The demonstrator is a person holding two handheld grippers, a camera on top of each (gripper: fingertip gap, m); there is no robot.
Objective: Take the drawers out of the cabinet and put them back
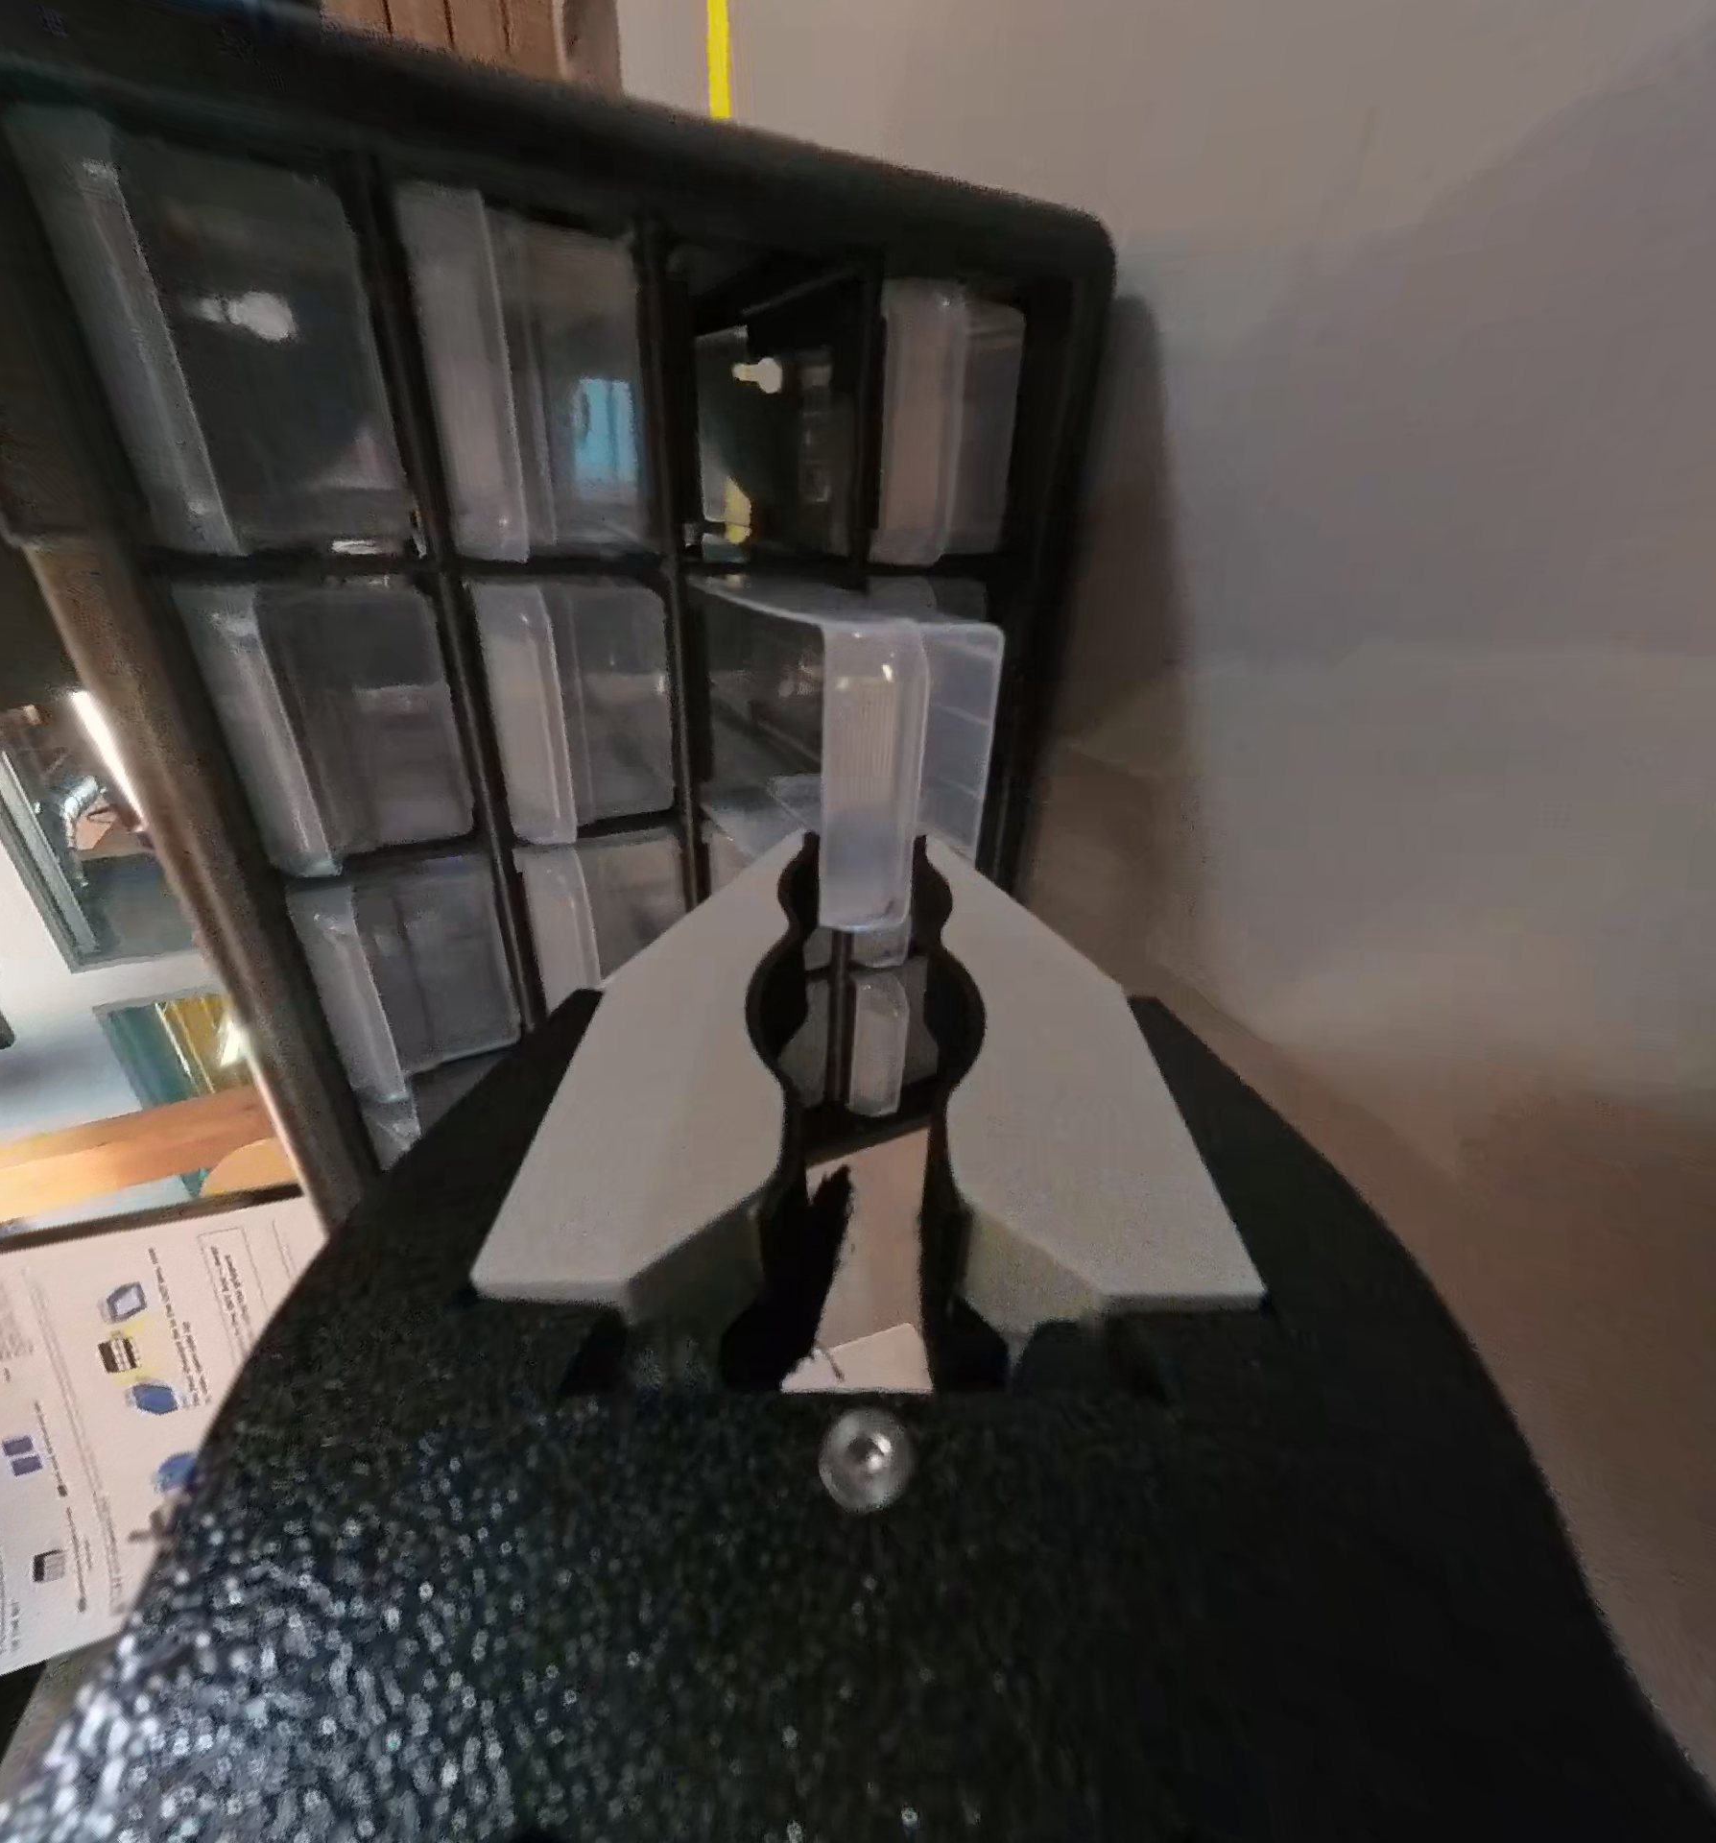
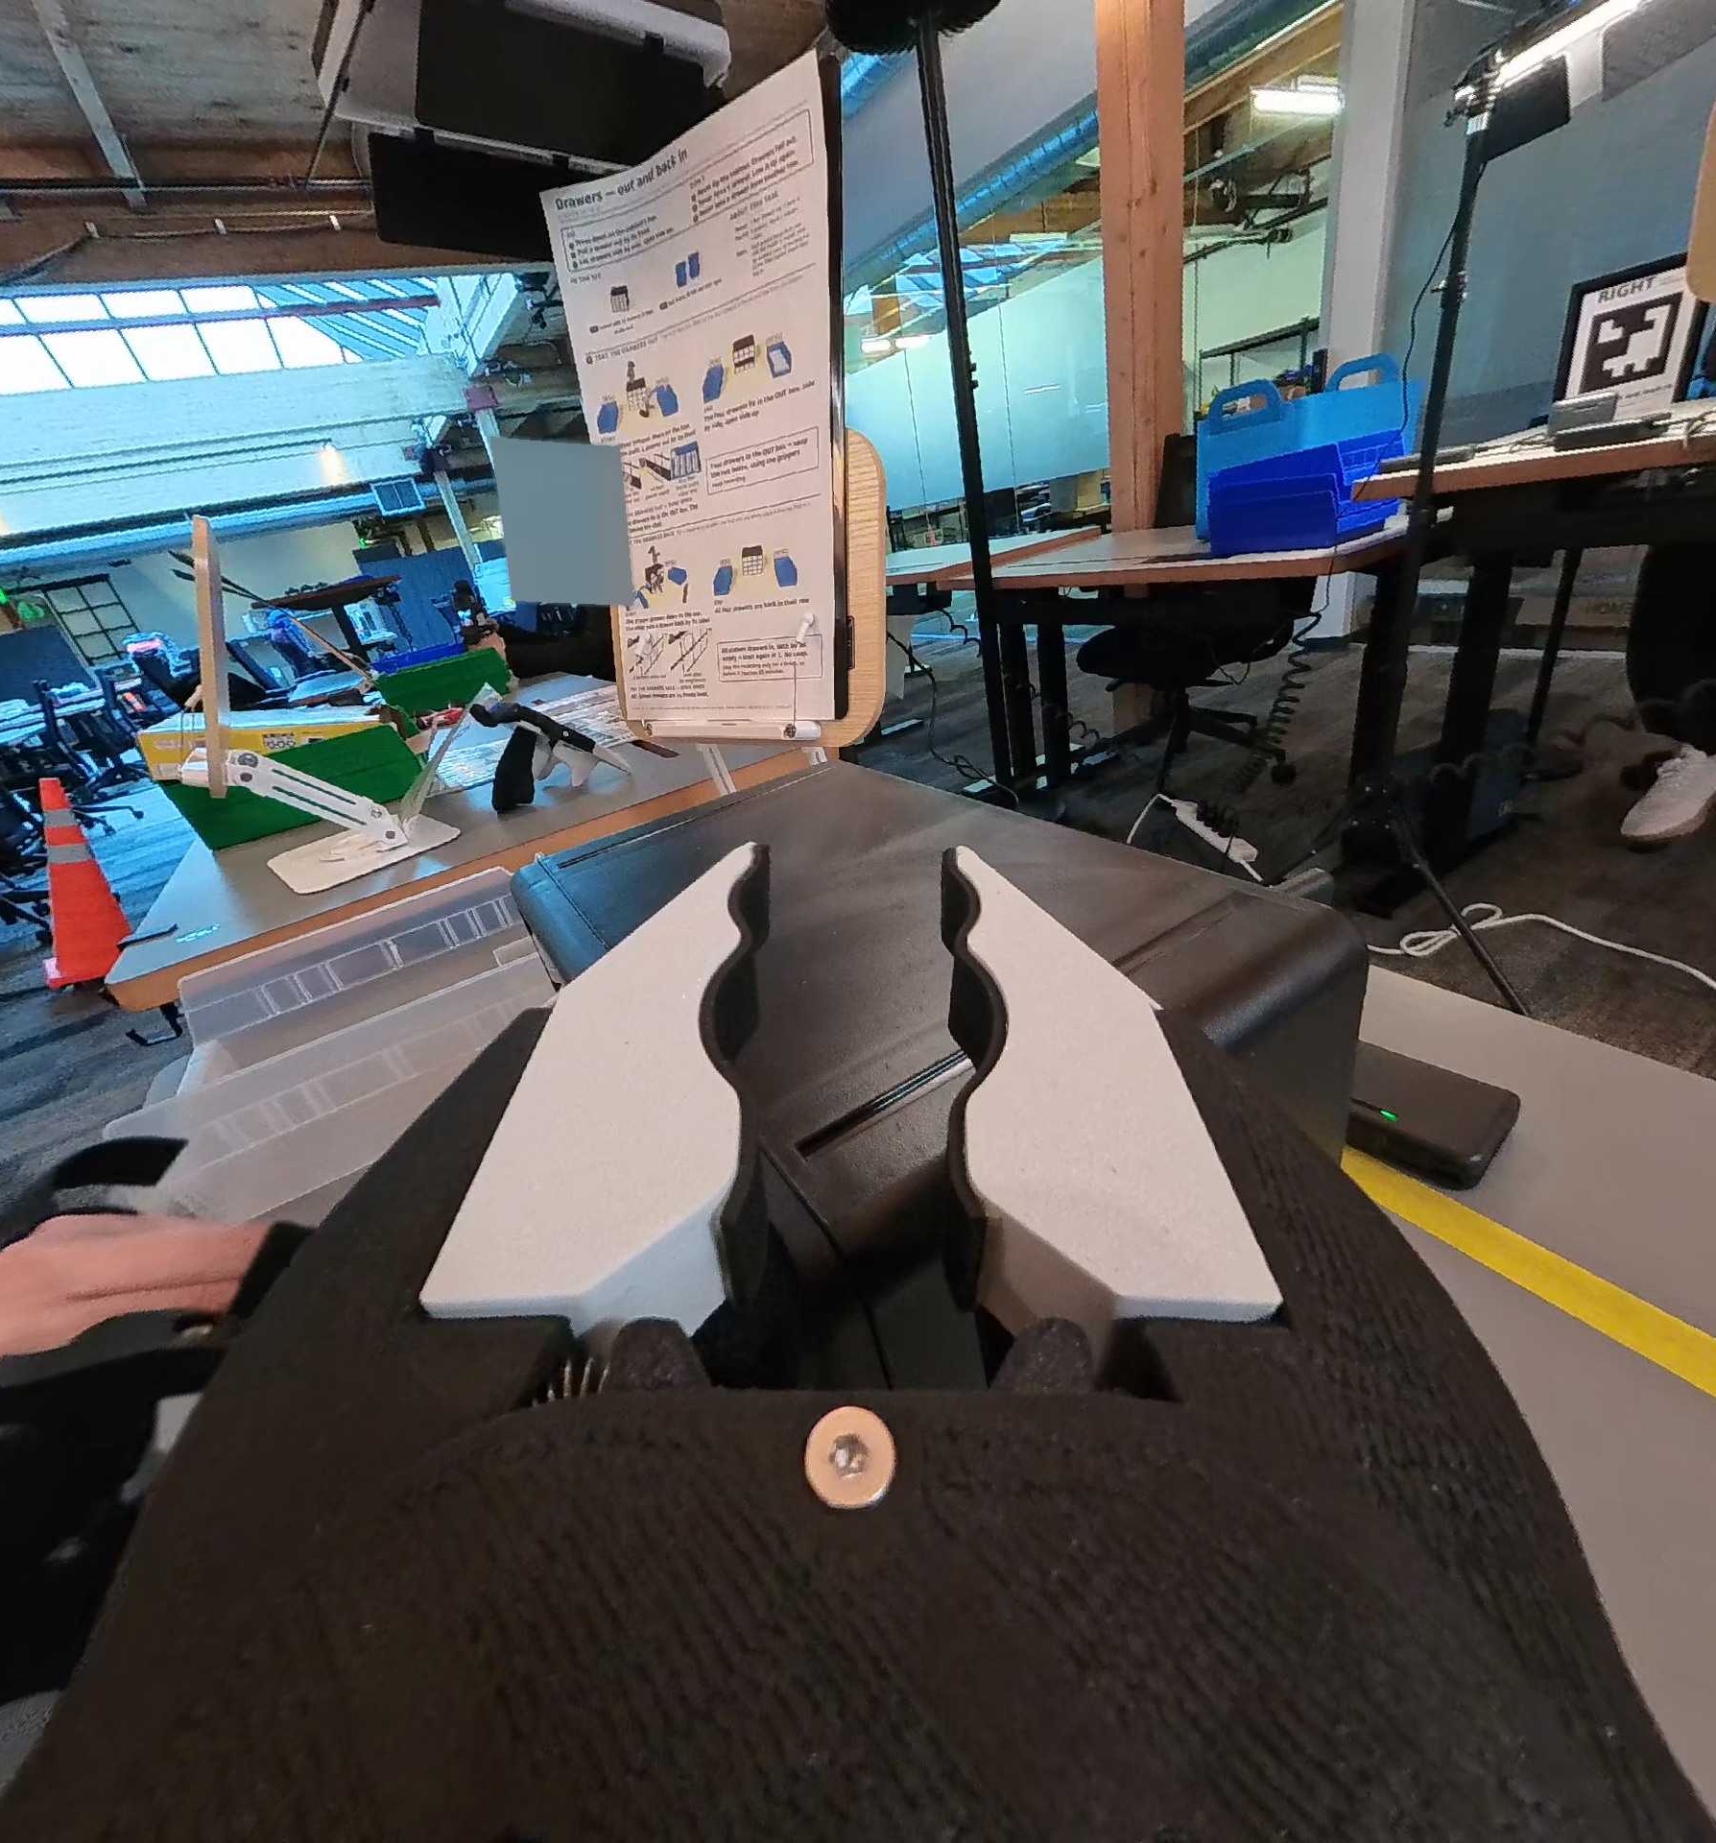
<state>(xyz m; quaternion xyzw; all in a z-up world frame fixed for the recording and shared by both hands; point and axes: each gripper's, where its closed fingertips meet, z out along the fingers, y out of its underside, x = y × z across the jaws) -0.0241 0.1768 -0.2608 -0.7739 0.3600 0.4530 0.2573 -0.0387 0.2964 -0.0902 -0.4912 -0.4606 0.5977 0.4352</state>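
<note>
The black cabinet [image 1: 1083, 299] holds rows of clear plastic drawers and appears tilted in the left wrist view. One clear drawer [image 1: 954, 718] in the right-hand column is pulled partway out. My left gripper [image 1: 869, 858] is shut on its handle tab [image 1: 874, 758]. A slot [image 1: 784, 399] above it looks open, with no drawer front. In the right wrist view, my right gripper [image 2: 854, 858] is open and empty, held just above the cabinet's black top [image 2: 1083, 898]. Clear drawers [image 2: 336, 997] stick out at the cabinet's left side.
A plain wall [image 1: 1432, 598] stands close to the right of the cabinet. An instruction sheet on a stand [image 2: 714, 449] is behind the cabinet. A small black device with a green light [image 2: 1422, 1117] and a yellow tape line [image 2: 1582, 1296] lie on the grey table. A person's hand [image 2: 86, 1287] is at left.
</note>
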